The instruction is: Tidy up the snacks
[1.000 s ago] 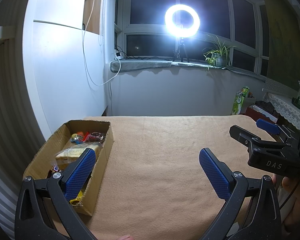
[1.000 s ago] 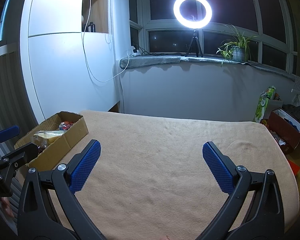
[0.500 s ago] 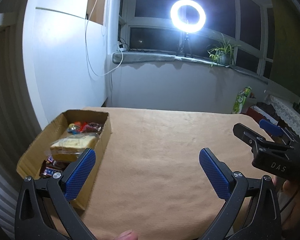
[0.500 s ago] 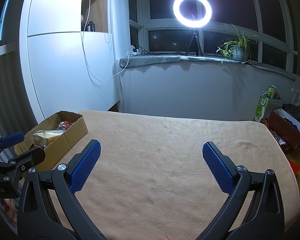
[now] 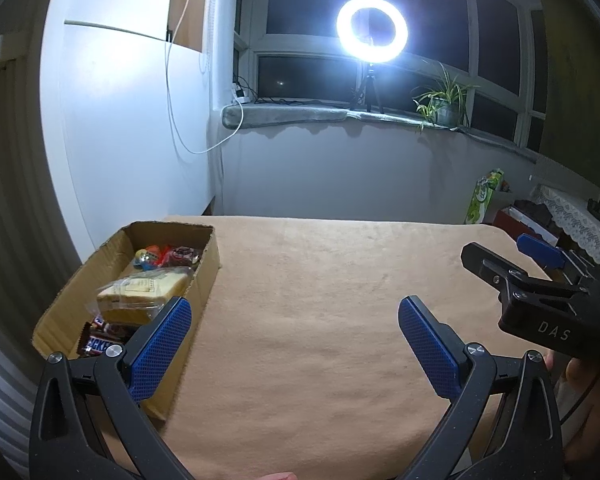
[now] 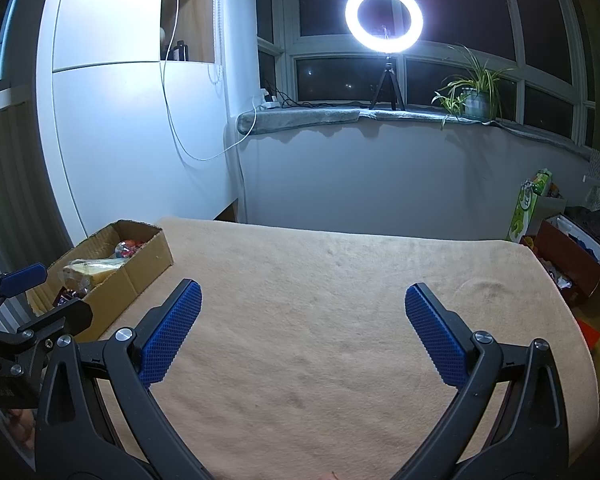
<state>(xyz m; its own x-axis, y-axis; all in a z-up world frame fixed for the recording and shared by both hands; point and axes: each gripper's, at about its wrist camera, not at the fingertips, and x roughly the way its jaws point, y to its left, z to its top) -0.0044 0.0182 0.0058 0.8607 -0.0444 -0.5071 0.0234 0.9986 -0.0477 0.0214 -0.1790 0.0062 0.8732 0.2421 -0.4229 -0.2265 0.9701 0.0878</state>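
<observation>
Both grippers' jaws apart, holding nothing; snack box (image 5: pixel 204 276) left of left gripper (image 5: pixel 296 332)

Worktop (image 5: pixel 320 320) wearing matt fuzzy tan cloth; box (image 5: pixel 208 256) showing raw corrugated cardboard; tongs' pads (image 5: pixel 160 344) looking knurled blue rubber, matt.
</observation>
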